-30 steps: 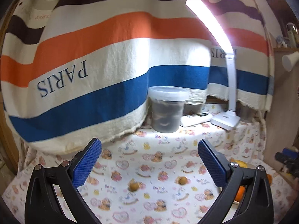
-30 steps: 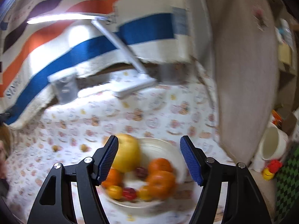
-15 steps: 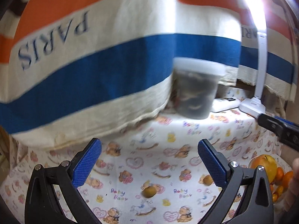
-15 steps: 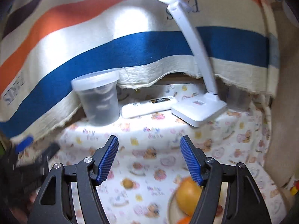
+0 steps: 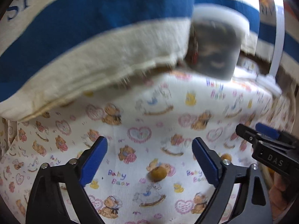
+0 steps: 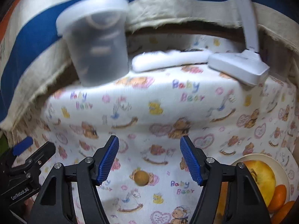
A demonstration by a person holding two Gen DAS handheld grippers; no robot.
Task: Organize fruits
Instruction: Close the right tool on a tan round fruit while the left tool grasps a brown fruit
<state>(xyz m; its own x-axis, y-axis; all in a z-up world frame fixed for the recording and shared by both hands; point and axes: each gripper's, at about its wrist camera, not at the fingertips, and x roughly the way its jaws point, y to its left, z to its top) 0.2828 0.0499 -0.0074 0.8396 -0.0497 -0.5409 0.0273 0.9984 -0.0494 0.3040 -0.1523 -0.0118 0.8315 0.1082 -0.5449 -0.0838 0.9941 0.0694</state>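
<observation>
A small round brown fruit point(image 5: 158, 173) lies on the baby-bear tablecloth point(image 5: 149, 112), between the fingers of my left gripper point(image 5: 149, 147). Its jaws are closing but the pads stand clear of the fruit. A second brown fruit point(image 5: 226, 156) peeks out behind the right finger. In the right wrist view a small brown fruit point(image 6: 141, 177) lies on the cloth between the fingers of my right gripper point(image 6: 149, 143), which is open and touches nothing. A cream plate point(image 6: 252, 155) at the lower right holds a yellow apple point(image 6: 261, 177) and oranges point(image 6: 279, 194).
A lidded translucent tub point(image 6: 99, 52) stands at the back beside a white remote point(image 6: 168, 59) and the base of a white desk lamp point(image 6: 239, 69). A striped cloth point(image 5: 93, 37) hangs behind, over the table's far edge. The two grippers are close side by side.
Both grippers have come down and closer to the tablecloth. The left jaws are narrower than before. The right view has swung left off the plate, onto a loose brown fruit.
</observation>
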